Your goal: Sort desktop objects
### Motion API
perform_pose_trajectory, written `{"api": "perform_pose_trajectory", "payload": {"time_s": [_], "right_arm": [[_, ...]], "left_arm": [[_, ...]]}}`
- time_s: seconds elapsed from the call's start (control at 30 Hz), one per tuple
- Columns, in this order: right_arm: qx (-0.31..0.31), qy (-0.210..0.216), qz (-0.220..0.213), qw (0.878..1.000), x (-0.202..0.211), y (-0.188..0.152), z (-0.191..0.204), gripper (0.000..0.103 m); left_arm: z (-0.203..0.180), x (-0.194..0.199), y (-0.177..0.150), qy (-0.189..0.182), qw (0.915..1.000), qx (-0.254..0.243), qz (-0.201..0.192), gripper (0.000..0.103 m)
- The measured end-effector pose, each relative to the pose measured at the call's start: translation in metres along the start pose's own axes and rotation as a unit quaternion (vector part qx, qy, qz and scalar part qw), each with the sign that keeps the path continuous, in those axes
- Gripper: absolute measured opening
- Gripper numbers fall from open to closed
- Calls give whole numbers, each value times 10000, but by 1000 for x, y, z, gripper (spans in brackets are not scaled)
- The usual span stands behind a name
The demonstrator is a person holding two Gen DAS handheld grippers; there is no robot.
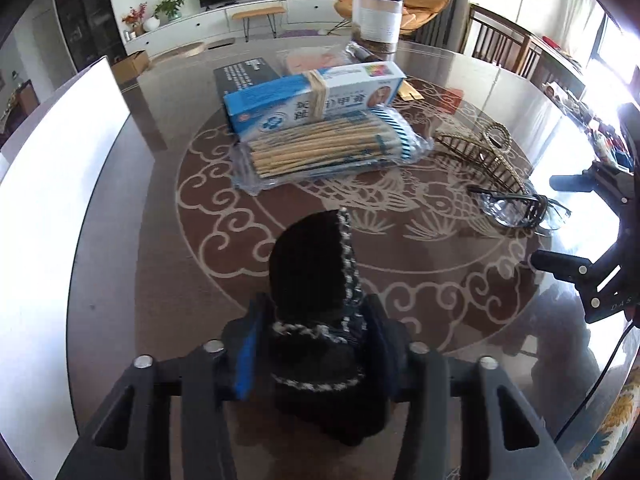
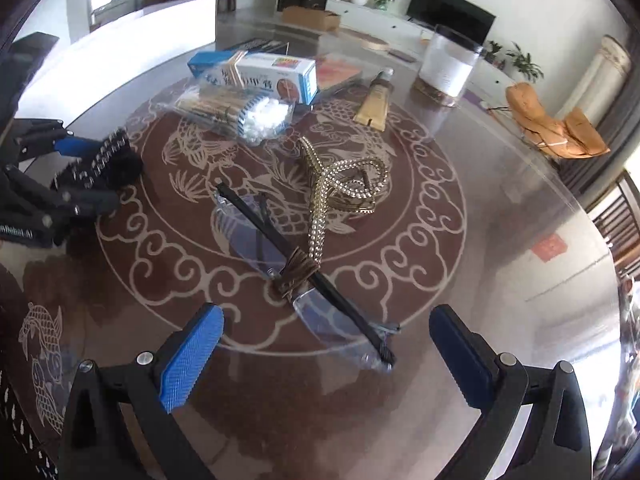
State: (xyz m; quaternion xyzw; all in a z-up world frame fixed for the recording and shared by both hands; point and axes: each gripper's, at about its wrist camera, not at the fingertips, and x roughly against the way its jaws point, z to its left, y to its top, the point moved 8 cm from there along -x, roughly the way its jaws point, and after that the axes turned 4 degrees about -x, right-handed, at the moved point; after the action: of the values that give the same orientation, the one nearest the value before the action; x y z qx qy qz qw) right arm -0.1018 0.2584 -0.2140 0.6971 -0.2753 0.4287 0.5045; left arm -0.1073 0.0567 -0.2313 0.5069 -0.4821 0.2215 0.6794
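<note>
1. Your left gripper is clamped on a black knitted piece with a grey-and-white braided edge. Its blue pads press in on both sides of the lower part, and the pointed top stands up past the fingertips.
2. From your right wrist view the same left gripper shows at the left edge, with the knit bunched dark between its fingers, just above the glass-topped table.
3. Your right gripper has its jaws spread wide with nothing between the pads. The blue pad on one side and the dark one opposite stand well apart.
4. The glasses, clear lenses on a black frame, lie flat on the table just ahead of your right gripper; the near lens and temple tip sit between the two fingers but touch neither.
5. A gold rhinestone hair claw rests partly on the glasses, its long arm crossing the frame at the bridge.
6. In your left wrist view the glasses and the hair claw sit off to the right, with the right gripper near them at the frame's edge.
7. Farther back lie a clear bag of cotton swabs, touching a blue-and-white box bound with rubber bands.
8. Behind those stands a clear cylindrical container with a dark lid, and a tan tube lies beside it.
</note>
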Motion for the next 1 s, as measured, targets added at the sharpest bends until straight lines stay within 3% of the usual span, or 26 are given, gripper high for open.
{"api": "perform_pose_trajectory", "payload": {"time_s": [0.07,0.1,0.13,0.2,0.23,0.3,0.37,0.43,0.47,0.5,0.57,0.67,0.73,0.87,0.93,1.0], "right_arm": [[-263,692,348,9966,-15,3,3,100],[-271,653,280,9971,-14,7,5,86],[-252,684,229,9971,-11,9,11,64],[-250,667,206,9972,-2,11,28,35],[-227,712,186,9970,1,11,41,27],[-125,814,88,9966,7,10,72,27],[-202,817,-108,9964,7,15,96,27],[-450,775,-354,9953,3,23,108,27],[-545,708,-465,9949,0,29,110,27],[-636,642,-554,9944,-2,34,111,28],[-747,563,-671,9934,-6,41,110,30],[-618,537,-739,9939,-7,45,112,51],[-622,445,-731,9944,-9,43,111,85],[-722,446,-721,9938,-14,43,107,91],[-711,483,-674,9940,-16,43,108,102],[-676,471,-633,9946,-19,43,109,103]], "left_arm": [[13,1,-2,-60,9996,269,17,37],[18,2,-3,-76,9992,383,27,37],[22,4,-4,-71,9989,452,42,37],[24,4,-4,-4,9991,426,69,38],[22,4,-4,80,9994,330,82,39],[16,4,-4,337,9994,83,62,43],[21,4,-8,295,9993,232,24,45],[29,5,-11,231,9990,371,-48,49],[33,4,-13,340,9987,369,-34,64],[39,2,-16,444,9979,481,5,86],[52,-3,-23,496,9945,916,111,103],[55,-2,-25,618,9928,1024,28,103],[54,-1,-23,660,9922,1055,-41,103],[54,1,-21,678,9924,1006,-220,103],[53,-1,-15,665,9928,907,-402,103],[53,-3,-10,639,9932,837,-503,103]]}}
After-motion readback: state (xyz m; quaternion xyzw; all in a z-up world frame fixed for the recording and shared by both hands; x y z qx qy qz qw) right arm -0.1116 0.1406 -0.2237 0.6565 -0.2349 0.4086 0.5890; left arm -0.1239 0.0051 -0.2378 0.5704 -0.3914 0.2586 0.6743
